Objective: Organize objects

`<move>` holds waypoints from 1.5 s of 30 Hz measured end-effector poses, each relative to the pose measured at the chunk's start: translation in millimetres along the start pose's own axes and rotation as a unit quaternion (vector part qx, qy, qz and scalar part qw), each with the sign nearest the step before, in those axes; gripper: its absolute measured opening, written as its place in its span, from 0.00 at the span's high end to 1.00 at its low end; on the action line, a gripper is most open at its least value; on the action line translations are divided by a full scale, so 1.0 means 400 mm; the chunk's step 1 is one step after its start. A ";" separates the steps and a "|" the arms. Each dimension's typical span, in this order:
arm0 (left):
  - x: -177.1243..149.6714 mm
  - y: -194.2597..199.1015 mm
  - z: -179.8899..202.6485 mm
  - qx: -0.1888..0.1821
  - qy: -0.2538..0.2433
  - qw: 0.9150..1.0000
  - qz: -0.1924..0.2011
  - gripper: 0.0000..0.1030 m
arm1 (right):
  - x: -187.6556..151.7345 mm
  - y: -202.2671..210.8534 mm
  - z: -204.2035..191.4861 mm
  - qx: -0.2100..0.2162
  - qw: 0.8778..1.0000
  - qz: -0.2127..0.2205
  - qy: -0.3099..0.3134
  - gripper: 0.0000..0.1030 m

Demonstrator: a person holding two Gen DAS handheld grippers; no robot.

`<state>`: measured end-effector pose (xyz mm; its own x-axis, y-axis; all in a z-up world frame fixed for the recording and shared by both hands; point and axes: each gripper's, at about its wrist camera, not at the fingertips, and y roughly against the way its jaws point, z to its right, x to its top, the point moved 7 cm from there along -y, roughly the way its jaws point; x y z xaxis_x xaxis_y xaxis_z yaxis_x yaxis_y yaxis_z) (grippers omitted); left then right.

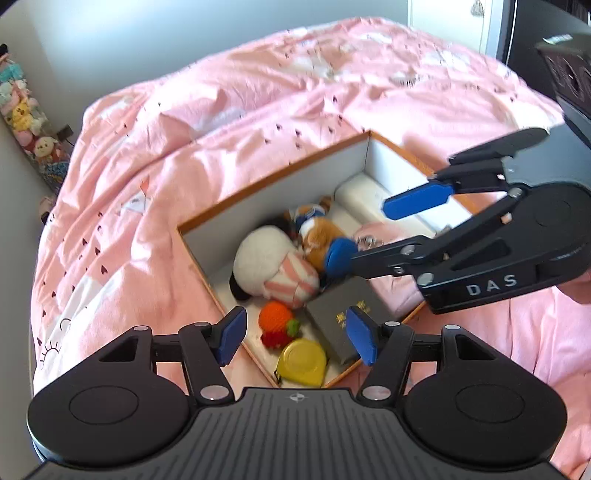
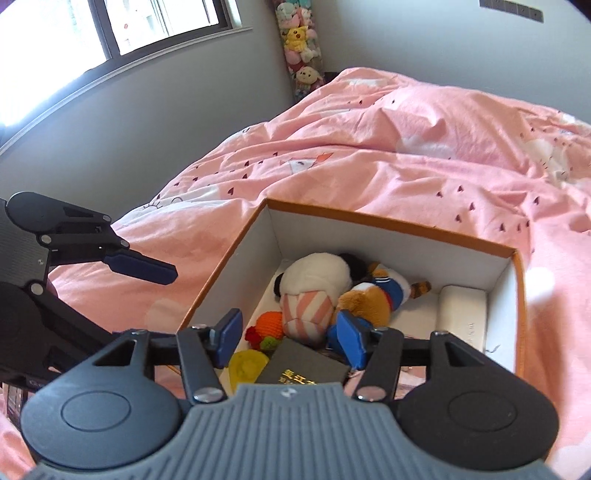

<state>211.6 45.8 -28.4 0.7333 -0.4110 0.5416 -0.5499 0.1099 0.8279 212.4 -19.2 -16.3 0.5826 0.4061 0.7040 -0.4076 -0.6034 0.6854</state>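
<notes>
- Two grippers are hovering over an open cardboard box (image 1: 266,184) that is sitting on a pink bedspread (image 1: 184,122)
- At 9 o'clock in the room, seen from the left wrist, a tall holder of small plush toys (image 1: 26,118) is standing against the wall; from the right wrist it is showing at 12 o'clock, beside a window (image 2: 122,22)
- The left gripper (image 1: 297,334) is hanging at the near end of the box with its blue pads (image 1: 231,338) spread apart and nothing between them touching
- Inside the box, at its 9 o'clock side, a white plush with a pink striped part (image 1: 273,267) is lying against the wall
- Just beside it toward 12 o'clock, a brown and blue plush (image 1: 317,236) is lying on its side
- At 6 o'clock of the box, a crocheted orange fruit (image 1: 275,317) and a yellow tape measure (image 1: 301,363) are resting just beside each other, with a dark booklet bearing gold lettering (image 1: 343,314) next to them
- At the far end, a white case (image 1: 365,199) is lying along the wall, near something pink (image 1: 376,232) I cannot identify
- The right gripper (image 1: 364,230) is reaching in from 3 o'clock, its fingers spread wide and gripping nothing; the lower pad is hanging close to the brown plush, though whether they are touching I cannot tell
</notes>
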 end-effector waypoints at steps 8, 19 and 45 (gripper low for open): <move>0.026 0.069 0.040 0.050 0.045 0.996 0.062 0.24 | -0.018 0.162 0.051 -0.088 0.994 0.072 -0.006 0.33; 0.006 0.188 0.061 0.108 0.170 0.959 0.202 0.08 | -0.062 0.322 0.052 -0.146 0.971 0.188 -0.026 0.11; -0.146 0.110 0.104 0.176 0.232 0.932 0.217 0.00 | -0.240 0.241 0.077 -0.195 0.960 0.180 -0.090 0.01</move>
<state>127.9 37.2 -29.8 0.4599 0.0484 0.8867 -0.8723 -0.1619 0.4613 139.0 -137.4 -23.6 0.4525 0.0736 0.8887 -0.8171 -0.3649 0.4462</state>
